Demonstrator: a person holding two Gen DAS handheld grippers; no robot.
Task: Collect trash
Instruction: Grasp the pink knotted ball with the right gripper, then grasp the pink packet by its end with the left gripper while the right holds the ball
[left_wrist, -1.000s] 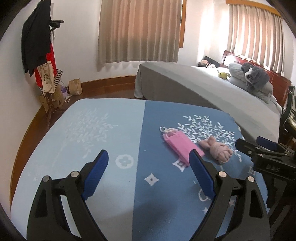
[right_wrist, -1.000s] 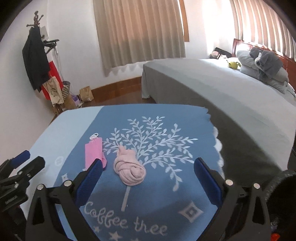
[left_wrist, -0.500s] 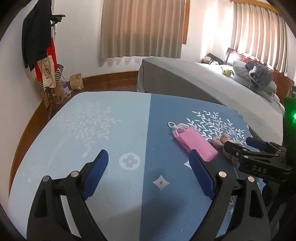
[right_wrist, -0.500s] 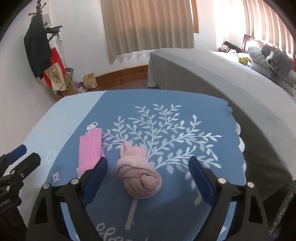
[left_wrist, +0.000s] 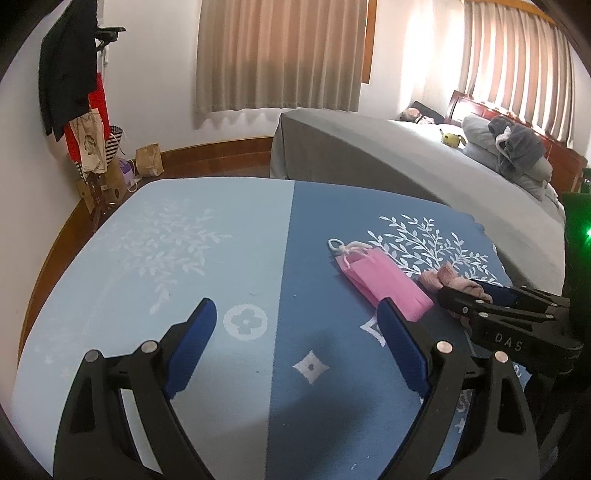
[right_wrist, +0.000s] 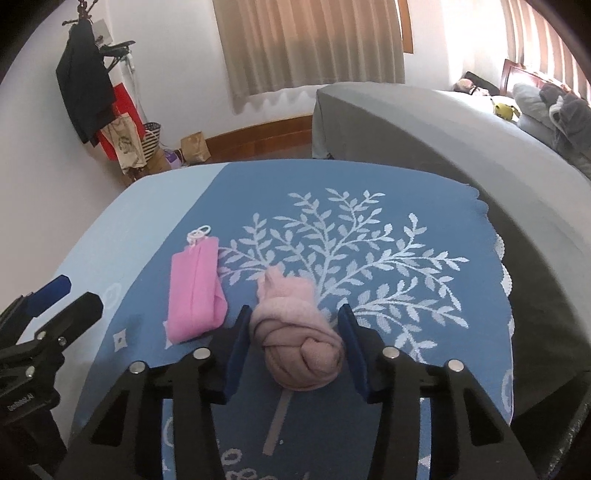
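- My right gripper (right_wrist: 295, 332) has just been closing on the knotted pink cloth (right_wrist: 299, 343), low in the frame's centre; the pads now touch both its sides.
- I squeeze gently, then lift straight up, clear of the pink pouch (right_wrist: 194, 295) at left.
- My left gripper (left_wrist: 291, 350) hangs wide open, empty.

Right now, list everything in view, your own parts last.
knotted sock: one, pale pink, on the dark blue half of the cloth, between the right tongs' pads
pouch: one, bright pink, flat on the cloth beside the sock
cloth: one, light and dark blue, leaf print
bed: one, grey cover, behind
curtains: beige, drawn
paper bag: one, brown, on the floor by the wall
left tongs: open, empty
right tongs: have just been closing, pads against the sock
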